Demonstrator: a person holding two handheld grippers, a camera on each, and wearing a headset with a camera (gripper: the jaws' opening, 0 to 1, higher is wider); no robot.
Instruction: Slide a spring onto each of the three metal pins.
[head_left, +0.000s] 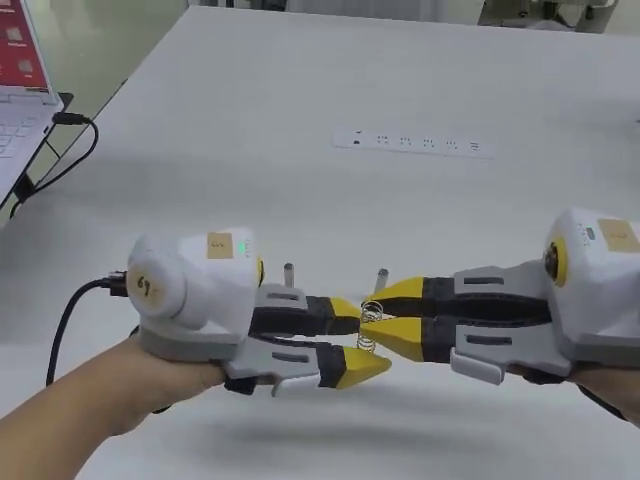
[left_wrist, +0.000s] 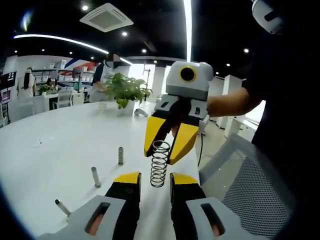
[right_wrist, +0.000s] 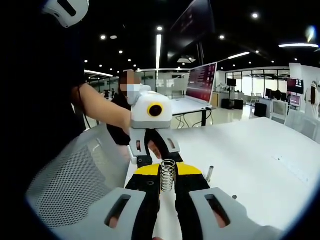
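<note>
Right gripper (right_wrist: 168, 171) is seen clamped on a coil spring (left_wrist: 160, 163), held between the left gripper's (left_wrist: 156, 178) parted jaws; three metal pins (left_wrist: 95, 177) are seen on the white table (left_wrist: 60, 140).

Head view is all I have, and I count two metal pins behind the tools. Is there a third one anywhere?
Observer: Yes. The left gripper view shows three in a row on the table: far pin, middle pin, near pin.
Operator: From here I can't tell which tool actually has the spring.
Observer: The right tool. In the left gripper view its jaws clamp the far end of the spring, while the left tool has its jaws apart on either side of the near end.
</note>
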